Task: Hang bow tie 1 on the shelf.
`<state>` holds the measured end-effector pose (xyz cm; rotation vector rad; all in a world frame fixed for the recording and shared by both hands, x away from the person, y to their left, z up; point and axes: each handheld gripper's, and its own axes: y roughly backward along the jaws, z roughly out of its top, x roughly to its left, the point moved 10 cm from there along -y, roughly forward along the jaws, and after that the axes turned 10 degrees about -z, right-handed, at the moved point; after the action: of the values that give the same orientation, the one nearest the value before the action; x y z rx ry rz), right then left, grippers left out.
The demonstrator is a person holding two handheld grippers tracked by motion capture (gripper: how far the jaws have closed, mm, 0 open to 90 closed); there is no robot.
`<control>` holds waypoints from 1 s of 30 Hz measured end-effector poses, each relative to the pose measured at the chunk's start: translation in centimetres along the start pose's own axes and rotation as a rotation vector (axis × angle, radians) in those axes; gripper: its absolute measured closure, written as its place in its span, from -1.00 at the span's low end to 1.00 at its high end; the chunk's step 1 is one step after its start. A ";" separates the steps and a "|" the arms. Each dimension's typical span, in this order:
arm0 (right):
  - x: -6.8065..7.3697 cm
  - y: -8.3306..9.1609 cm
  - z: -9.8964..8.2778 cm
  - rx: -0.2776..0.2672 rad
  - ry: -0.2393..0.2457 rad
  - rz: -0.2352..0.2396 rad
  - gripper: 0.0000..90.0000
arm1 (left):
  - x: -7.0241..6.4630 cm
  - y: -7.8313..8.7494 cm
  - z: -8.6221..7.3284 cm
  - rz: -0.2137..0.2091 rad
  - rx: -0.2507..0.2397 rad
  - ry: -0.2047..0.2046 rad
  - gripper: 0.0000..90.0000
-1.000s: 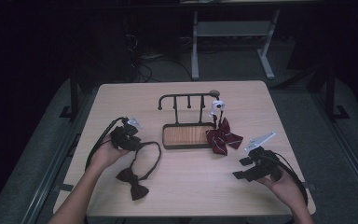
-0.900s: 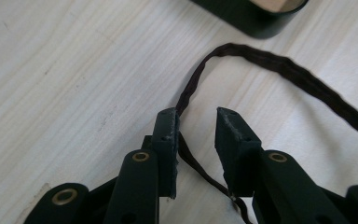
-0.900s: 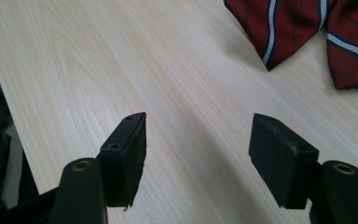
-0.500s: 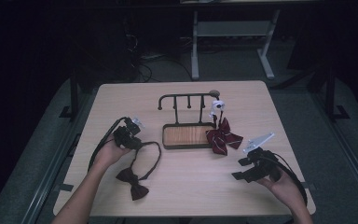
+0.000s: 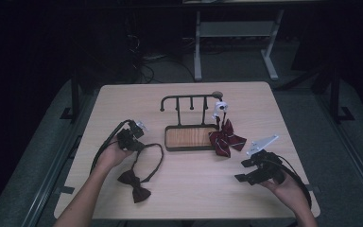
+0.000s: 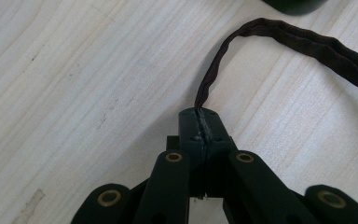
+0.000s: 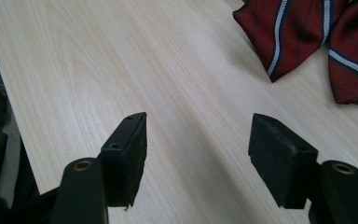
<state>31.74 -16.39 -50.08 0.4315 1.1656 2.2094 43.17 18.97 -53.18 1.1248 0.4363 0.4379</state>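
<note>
1. The left gripper (image 5: 134,135) sits on the left side of the table (image 5: 123,99), held in the person's left hand (image 5: 111,155).
2. Its jaws have just been closing, and now they are pressed together on the thin dark strap (image 6: 212,74) of the bow tie.
3. In the left gripper view, the strap comes out from between the closed tips and curves up and away to the right over the wood.
4. The dark bow tie (image 5: 134,185) lies flat on the table, near the front edge, just in front of the left hand.
5. Its strap makes a loop from the bow up to the left gripper.
6. The right gripper (image 5: 246,171) is on the right side of the table, held in the right hand (image 5: 288,191).
7. Its jaws stand wide apart with nothing but bare table between them.
8. A red striped bow tie (image 5: 226,141) hangs on the right end of a dark rack (image 5: 189,99) in the middle of the table.
9. Its lower end rests on the table beside the rack's wooden tray (image 5: 189,137).
10. In the right gripper view, the red striped bow tie (image 7: 307,32) lies ahead of the open jaws, apart from them.
</note>
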 end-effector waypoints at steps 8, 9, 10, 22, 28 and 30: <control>0.0 -0.1 -0.1 0.006 0.008 -0.005 -0.19 | -0.6 0.7 -0.1 -0.019 -0.003 -0.009 1.00; 0.0 -0.1 -0.1 0.006 0.007 -0.007 -0.19 | -0.7 0.9 -0.1 -0.019 -0.011 -0.014 1.00; 0.0 -0.1 -0.1 0.005 0.006 -0.006 -0.19 | -0.8 1.1 -0.1 -0.025 -0.007 -0.021 1.00; -0.2 -0.1 -0.2 0.006 -0.003 -0.009 -0.21 | -2.2 3.2 0.2 -0.066 -0.025 -0.042 0.99; -0.6 -0.1 -0.3 0.002 -0.017 -0.013 -0.21 | -3.0 4.2 0.6 -0.086 -0.030 -0.069 1.00; -0.6 -0.1 -0.3 0.000 -0.016 -0.012 -0.21 | -3.2 4.6 0.7 -0.094 -0.030 -0.078 1.00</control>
<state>32.06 -16.91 -50.35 0.4403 1.1566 2.1920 40.34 18.41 -48.35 1.0838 0.4110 0.3160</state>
